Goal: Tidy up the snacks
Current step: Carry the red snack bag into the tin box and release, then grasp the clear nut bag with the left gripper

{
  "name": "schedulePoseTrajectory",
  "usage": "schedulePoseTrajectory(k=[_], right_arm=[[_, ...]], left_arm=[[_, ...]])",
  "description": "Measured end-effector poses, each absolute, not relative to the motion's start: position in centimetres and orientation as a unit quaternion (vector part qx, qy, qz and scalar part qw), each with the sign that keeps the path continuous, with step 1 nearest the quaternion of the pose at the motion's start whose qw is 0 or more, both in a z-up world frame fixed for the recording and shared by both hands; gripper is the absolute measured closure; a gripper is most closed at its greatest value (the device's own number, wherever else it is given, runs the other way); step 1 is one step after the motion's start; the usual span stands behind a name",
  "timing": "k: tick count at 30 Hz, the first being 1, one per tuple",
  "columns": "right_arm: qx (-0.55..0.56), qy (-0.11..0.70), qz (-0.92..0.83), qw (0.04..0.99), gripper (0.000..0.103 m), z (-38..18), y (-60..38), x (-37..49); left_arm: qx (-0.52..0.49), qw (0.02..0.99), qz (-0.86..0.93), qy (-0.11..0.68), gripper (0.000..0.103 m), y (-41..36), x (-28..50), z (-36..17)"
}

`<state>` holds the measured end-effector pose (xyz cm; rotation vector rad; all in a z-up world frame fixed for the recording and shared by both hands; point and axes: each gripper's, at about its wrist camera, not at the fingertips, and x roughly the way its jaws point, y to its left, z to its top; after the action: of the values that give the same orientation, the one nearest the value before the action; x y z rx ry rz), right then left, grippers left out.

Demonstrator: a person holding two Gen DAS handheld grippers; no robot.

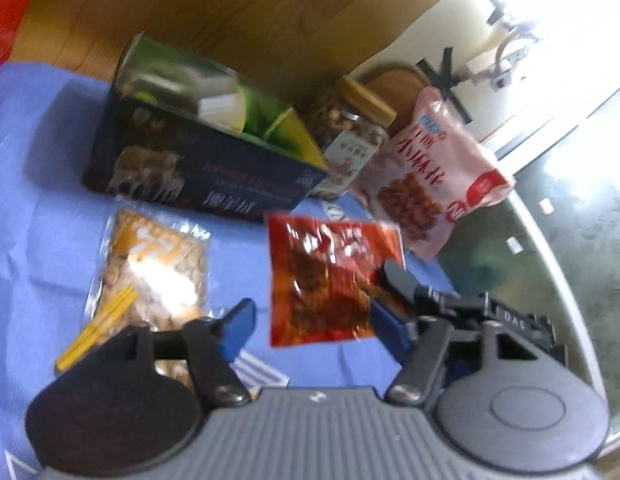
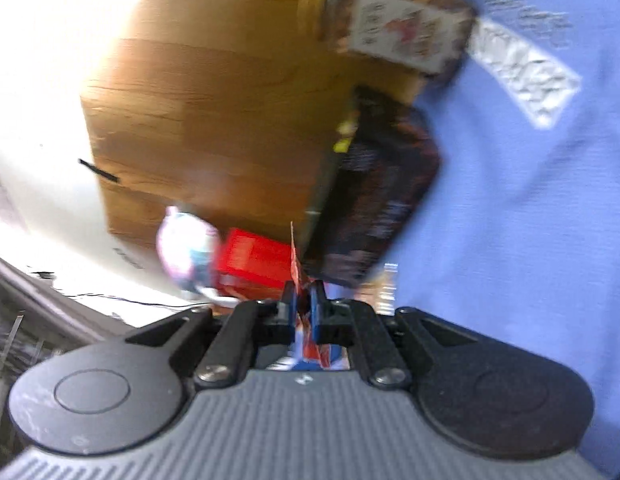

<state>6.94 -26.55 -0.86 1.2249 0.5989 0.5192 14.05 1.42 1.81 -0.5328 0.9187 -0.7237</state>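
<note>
left hand-held gripper (image 1: 310,320) spread wide, nothing between its fingers. right hand-held gripper (image 2: 303,304) pressed together on the red snack packet (image 1: 329,276), pinching the packet's right edge; packet hangs in the air just ahead of the left hand-held gripper, between its fingers' line, off the blue cloth (image 1: 38,208).

count ahead of left hand-held gripper: 1 red packet, 1 clear bag of pale snacks (image 1: 154,276) flat on the cloth ahead-left, 1 open dark box (image 1: 198,160) further ahead, 1 jar with tan lid (image 1: 349,136) just right of the box, 1 pink bag (image 1: 433,176) leaning ahead-right beside the jar. 1 yellow strip (image 1: 96,328) near the left finger.

edges: cloth ends ahead-right, pink bag sits at that edge, dark desk (image 1: 569,220) surface beyond. open cloth between clear bag and red packet. right view heavily blurred; box (image 2: 373,196) and jar (image 2: 385,28) ahead.
</note>
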Motion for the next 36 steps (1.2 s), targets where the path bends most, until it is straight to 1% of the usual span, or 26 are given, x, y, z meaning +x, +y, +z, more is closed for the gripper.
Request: schedulePoseTrajectory(k=[7, 10, 11, 16, 19, 20, 21, 23, 25, 28, 30, 33, 36], right_arm=[[0.539, 0.268, 0.256, 0.756, 0.094, 2.1, -23.9, 13.7], [0.490, 0.278, 0.242, 0.790, 0.094, 3.4, -22.5, 17.1], [0.465, 0.283, 0.233, 0.806, 0.094, 3.8, -22.0, 18.1], [0.316, 0.309, 0.191, 0.877, 0.088, 4.3, -18.9, 21.1], [0.207, 0.310, 0.161, 0.914, 0.079, 4.1, -17.1, 21.4], [0.169, 0.307, 0.147, 0.925, 0.072, 4.0, -16.4, 21.2], [0.136, 0.299, 0.134, 0.935, 0.061, 3.9, -16.0, 20.7], [0.101, 0.275, 0.112, 0.950, 0.053, 3.9, -15.8, 19.4], [0.112, 0.251, 0.107, 0.955, 0.053, 4.2, -16.4, 17.9], [0.167, 0.239, 0.120, 0.949, 0.054, 4.4, -18.5, 14.8], [0.211, 0.258, 0.139, 0.932, 0.053, 3.5, -20.0, 13.0], [0.291, 0.319, 0.165, 0.887, 0.054, 0.9, -21.6, 11.1], [0.339, 0.357, 0.175, 0.853, 0.055, -1.4, -22.2, 9.4]], left_arm=[[-0.275, 0.824, -0.316, 0.383, 0.053, 4.2, 18.1, 5.0], [-0.257, 0.845, -0.283, 0.375, 0.053, 4.5, 20.7, 6.2], [-0.248, 0.852, -0.271, 0.373, 0.057, 4.5, 21.4, 6.3], [-0.210, 0.868, -0.225, 0.390, 0.057, 3.9, 25.1, 5.4], [-0.189, 0.872, -0.211, 0.399, 0.057, 3.1, 26.1, 4.4], [-0.187, 0.875, -0.208, 0.395, 0.055, 2.9, 26.1, 4.2], [-0.185, 0.877, -0.209, 0.391, 0.055, 3.0, 25.9, 4.0], [-0.178, 0.882, -0.206, 0.384, 0.053, 3.0, 25.4, 4.2], [-0.178, 0.883, -0.218, 0.374, 0.052, 3.5, 24.4, 4.6], [-0.181, 0.885, -0.238, 0.357, 0.049, 5.3, 21.9, 5.0], [-0.178, 0.884, -0.249, 0.353, 0.048, 6.6, 20.5, 4.8], [-0.186, 0.866, -0.260, 0.384, 0.048, 7.8, 18.3, 3.3], [-0.189, 0.855, -0.258, 0.408, 0.048, 8.2, 17.2, 1.4]])
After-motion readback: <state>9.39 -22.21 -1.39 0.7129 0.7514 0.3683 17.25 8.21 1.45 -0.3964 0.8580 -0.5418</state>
